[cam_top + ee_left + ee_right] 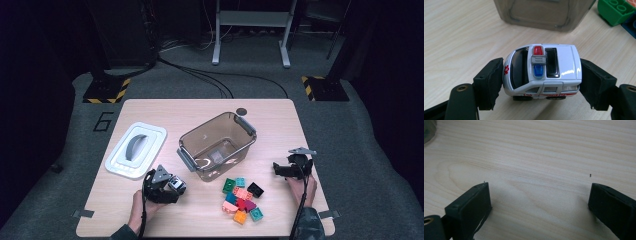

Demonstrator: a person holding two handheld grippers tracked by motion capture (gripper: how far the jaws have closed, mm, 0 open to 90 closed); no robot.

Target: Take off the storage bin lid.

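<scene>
Here the left gripper [541,82] has its fingers [489,82] closed on the toy ambulance [542,71], pads pressing nose and tail, so the car's long axis runs from finger to finger. Its wheels sit on the surface [454,37]. The clear bin [217,145] lies just ahead of these fingers. The right gripper [539,205] rests with fingers open and nothing between them, well apart from the car

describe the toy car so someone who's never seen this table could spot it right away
Start at the clear grey plastic bin in the middle of the wooden table. Near its front left corner, the left gripper holds a small white toy ambulance. Unlike the colourful building blocks to the right, it has wheels and a red and blue roof light.
</scene>
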